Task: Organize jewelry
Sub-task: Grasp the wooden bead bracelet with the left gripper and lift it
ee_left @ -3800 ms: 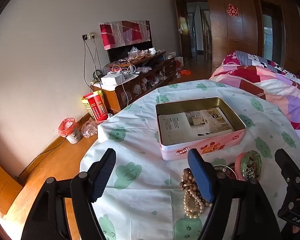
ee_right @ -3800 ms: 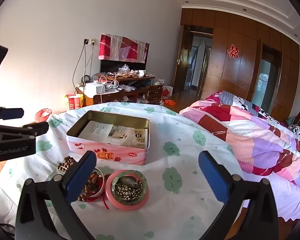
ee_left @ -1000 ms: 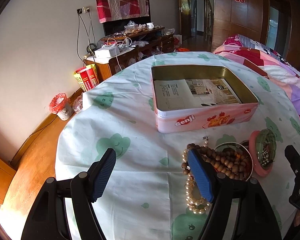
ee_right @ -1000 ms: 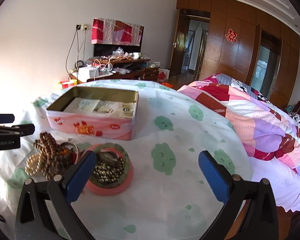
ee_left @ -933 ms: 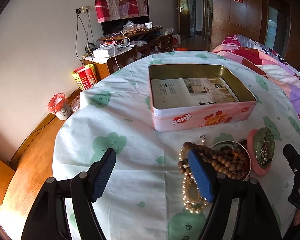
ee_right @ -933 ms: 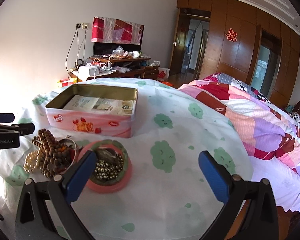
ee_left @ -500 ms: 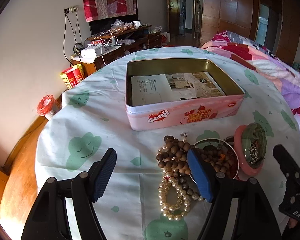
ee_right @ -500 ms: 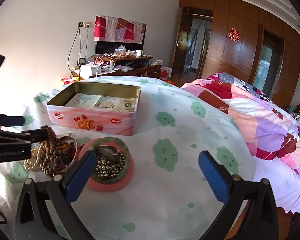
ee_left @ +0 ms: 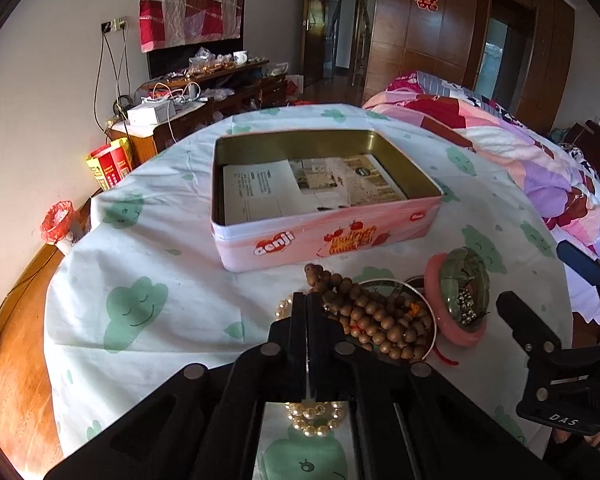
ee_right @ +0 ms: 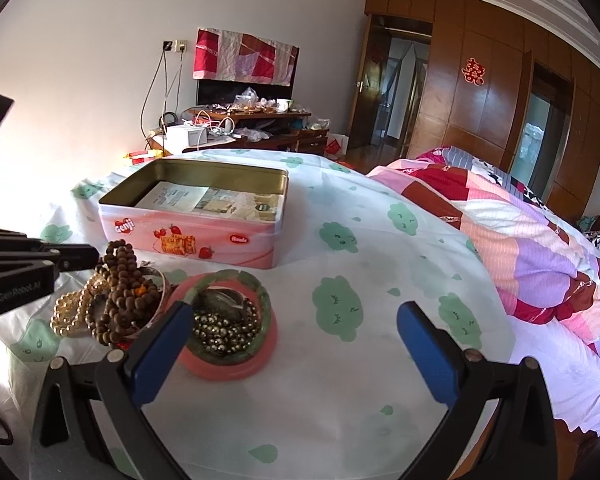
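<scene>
An open pink tin (ee_left: 324,236) with papers inside stands on the round table; it also shows in the right wrist view (ee_right: 196,220). In front of it lie a brown wooden bead string (ee_left: 372,316) over a metal bangle, a pearl bracelet (ee_left: 314,416), and a pink bangle (ee_right: 228,364) holding a green bangle and silver beads. My left gripper (ee_left: 307,300) is shut over the pearl and brown beads; whether it pinches one is hidden. It also shows in the right wrist view (ee_right: 80,260). My right gripper (ee_right: 292,320) is open, its left finger beside the pink bangle.
The table has a white cloth with green cloud prints (ee_left: 136,308). A bed with a patchwork quilt (ee_right: 520,240) lies to the right. A cluttered TV cabinet (ee_left: 196,100) and a small bin (ee_left: 58,224) stand by the far wall.
My left gripper has closed its fingers and moved forward over the pearl and brown beads. My right gripper has shifted slightly and stays open.
</scene>
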`<move>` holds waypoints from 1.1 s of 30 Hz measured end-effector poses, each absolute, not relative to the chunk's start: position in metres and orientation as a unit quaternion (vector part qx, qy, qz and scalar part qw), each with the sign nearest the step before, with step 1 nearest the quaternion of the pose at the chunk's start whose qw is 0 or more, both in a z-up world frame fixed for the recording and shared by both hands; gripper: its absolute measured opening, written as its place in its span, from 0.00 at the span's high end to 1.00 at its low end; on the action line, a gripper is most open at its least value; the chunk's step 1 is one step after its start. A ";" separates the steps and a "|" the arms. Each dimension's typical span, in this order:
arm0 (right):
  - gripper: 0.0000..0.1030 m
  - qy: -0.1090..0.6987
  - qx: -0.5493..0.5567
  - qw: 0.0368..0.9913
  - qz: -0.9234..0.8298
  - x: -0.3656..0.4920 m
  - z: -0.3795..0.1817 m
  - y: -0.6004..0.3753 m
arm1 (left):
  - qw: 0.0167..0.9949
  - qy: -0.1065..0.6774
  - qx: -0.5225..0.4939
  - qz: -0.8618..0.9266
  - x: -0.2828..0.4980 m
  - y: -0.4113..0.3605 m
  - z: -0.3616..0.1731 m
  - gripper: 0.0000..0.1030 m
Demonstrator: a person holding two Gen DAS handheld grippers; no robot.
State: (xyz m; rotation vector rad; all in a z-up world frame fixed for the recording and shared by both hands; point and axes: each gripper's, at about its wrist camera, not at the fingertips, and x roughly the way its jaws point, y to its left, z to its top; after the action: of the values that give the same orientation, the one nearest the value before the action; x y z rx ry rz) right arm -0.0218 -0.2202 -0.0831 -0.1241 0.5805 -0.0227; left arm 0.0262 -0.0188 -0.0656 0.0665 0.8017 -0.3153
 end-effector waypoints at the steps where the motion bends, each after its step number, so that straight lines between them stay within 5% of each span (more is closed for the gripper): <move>1: 0.00 0.287 -0.061 0.956 -0.011 -0.022 -0.083 -0.220 | 0.910 0.385 0.032 -0.150 0.026 -0.017 -0.064 1.00; 7: 0.00 0.288 -0.060 0.956 -0.010 -0.022 -0.084 -0.220 | 0.909 0.399 0.028 -0.118 0.034 -0.014 -0.065 0.95; 8: 0.00 0.290 -0.061 0.955 -0.010 -0.022 -0.084 -0.220 | 0.906 0.406 0.028 -0.115 0.035 -0.016 -0.067 0.79; 9: 0.00 0.291 -0.061 0.955 -0.009 -0.022 -0.085 -0.220 | 0.904 0.411 0.028 -0.111 0.036 -0.017 -0.068 0.52; 11: 0.00 0.292 -0.060 0.955 -0.007 -0.021 -0.086 -0.220 | 0.910 0.402 0.033 -0.092 0.034 -0.019 -0.066 0.23; 12: 0.00 0.291 -0.060 0.955 -0.007 -0.021 -0.086 -0.220 | 0.915 0.392 0.037 -0.086 0.032 -0.021 -0.064 0.21; 21: 0.00 0.288 -0.057 0.956 -0.006 -0.021 -0.088 -0.225 | 0.889 0.443 0.041 -0.111 0.054 -0.047 -0.083 0.22; 22: 0.00 0.288 -0.055 0.956 -0.007 -0.021 -0.088 -0.227 | 0.889 0.442 0.036 -0.116 0.053 -0.047 -0.085 0.26; 23: 0.00 0.287 -0.054 0.956 -0.008 -0.021 -0.088 -0.228 | 0.889 0.440 0.031 -0.122 0.052 -0.046 -0.085 0.45; 29: 0.00 0.289 -0.053 0.956 -0.008 -0.020 -0.090 -0.230 | 0.893 0.421 0.009 -0.158 0.040 -0.039 -0.067 0.87; 33: 0.00 0.287 -0.056 0.956 -0.009 -0.021 -0.089 -0.229 | 0.900 0.398 0.002 -0.179 0.031 -0.035 -0.051 0.87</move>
State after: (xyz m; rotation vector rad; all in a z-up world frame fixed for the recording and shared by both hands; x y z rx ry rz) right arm -0.0214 -0.2288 -0.0894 -0.1133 0.5824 -0.0187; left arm 0.0308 -0.0348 -0.0511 0.0032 0.8239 -0.3695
